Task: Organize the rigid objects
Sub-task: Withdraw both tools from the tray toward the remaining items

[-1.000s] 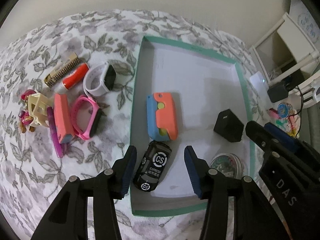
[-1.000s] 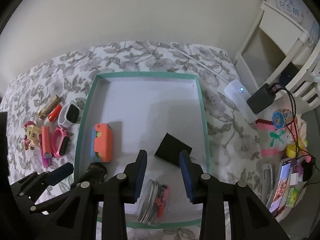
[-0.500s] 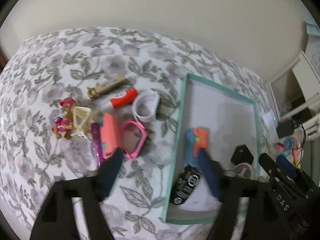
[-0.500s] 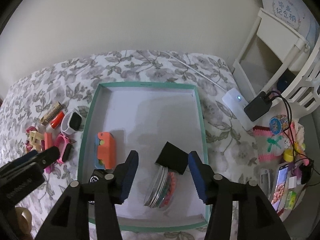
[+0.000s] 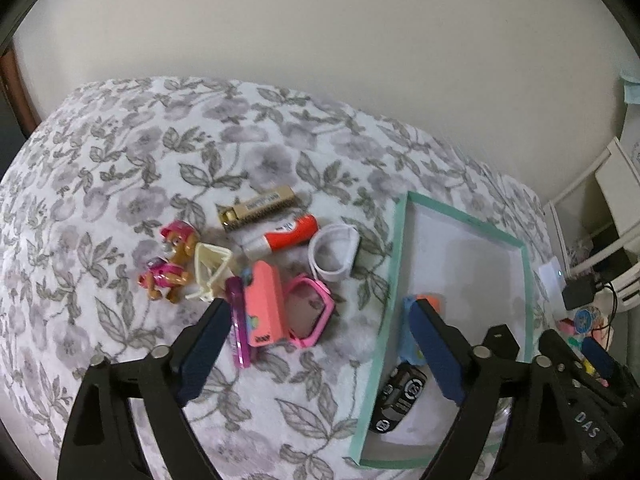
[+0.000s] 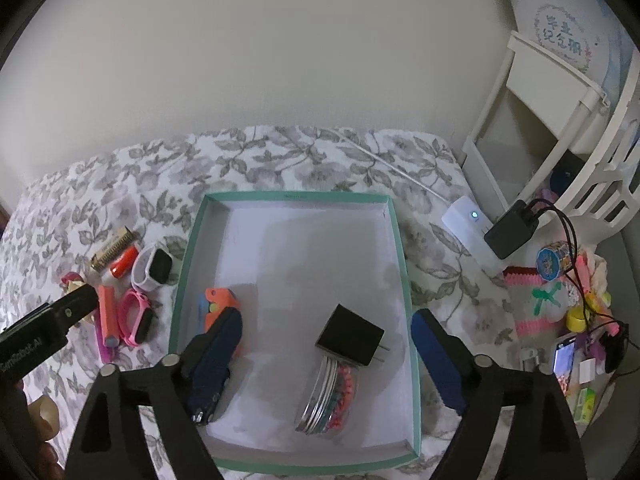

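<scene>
Teal-rimmed tray (image 6: 404,264) holds a black toy car (image 5: 400,396) printed "CS", an orange-and-blue case (image 6: 218,300), a black plug (image 6: 350,336) and a jar (image 6: 332,388) of beads. It rests on a grey floral bedspread (image 5: 120,160) by a cream wall. Both claws have just spread wide and grip nothing: the right claw (image 6: 326,354) hangs over plug and jar, the left claw (image 5: 318,354) between tray and the loose toy pile (image 5: 256,276).

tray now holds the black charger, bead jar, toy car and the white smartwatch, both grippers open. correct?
Not quite: the white smartwatch lies outside the tray, on the floral cloth to its left, as the right wrist view shows. The black charger, bead jar and toy car are inside; both grippers are open.
</scene>
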Available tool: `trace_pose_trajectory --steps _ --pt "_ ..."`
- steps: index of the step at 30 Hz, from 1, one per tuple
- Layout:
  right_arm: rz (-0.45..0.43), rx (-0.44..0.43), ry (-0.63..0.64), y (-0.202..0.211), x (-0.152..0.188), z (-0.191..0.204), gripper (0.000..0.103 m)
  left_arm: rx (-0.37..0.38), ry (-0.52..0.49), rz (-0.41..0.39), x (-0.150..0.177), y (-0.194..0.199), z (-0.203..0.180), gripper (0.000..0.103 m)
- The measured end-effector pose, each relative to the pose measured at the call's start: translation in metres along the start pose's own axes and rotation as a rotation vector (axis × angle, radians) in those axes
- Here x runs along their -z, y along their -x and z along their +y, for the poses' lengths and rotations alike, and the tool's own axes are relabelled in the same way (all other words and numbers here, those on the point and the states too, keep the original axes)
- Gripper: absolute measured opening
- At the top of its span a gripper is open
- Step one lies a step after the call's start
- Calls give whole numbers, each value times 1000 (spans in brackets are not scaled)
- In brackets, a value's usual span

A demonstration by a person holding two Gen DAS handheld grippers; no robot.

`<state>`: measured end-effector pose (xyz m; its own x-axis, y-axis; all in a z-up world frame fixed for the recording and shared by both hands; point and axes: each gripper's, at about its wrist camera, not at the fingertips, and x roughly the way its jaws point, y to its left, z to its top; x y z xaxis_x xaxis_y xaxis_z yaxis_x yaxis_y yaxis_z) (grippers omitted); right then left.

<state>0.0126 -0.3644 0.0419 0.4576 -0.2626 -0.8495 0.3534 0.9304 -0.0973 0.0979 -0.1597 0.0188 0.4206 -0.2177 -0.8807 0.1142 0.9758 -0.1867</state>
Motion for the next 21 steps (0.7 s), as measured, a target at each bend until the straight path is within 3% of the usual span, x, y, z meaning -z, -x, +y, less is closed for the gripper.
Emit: trace_pose_trajectory --steps 1,8,13,21 --pt "-4 -1 -4 1 0 -1 94 -4 5 -11 0 1 2 103" --pt "-13 -9 -2 0 0 2 103 -39 8 -72 -4 9 8 103" --pt "-45 -17 11 4 -1 9 103 -48 34 -108 -11 19 23 103" --pt "-146 -125 -5 20 -5 33 103 -93 116 -213 -23 47 66 103"
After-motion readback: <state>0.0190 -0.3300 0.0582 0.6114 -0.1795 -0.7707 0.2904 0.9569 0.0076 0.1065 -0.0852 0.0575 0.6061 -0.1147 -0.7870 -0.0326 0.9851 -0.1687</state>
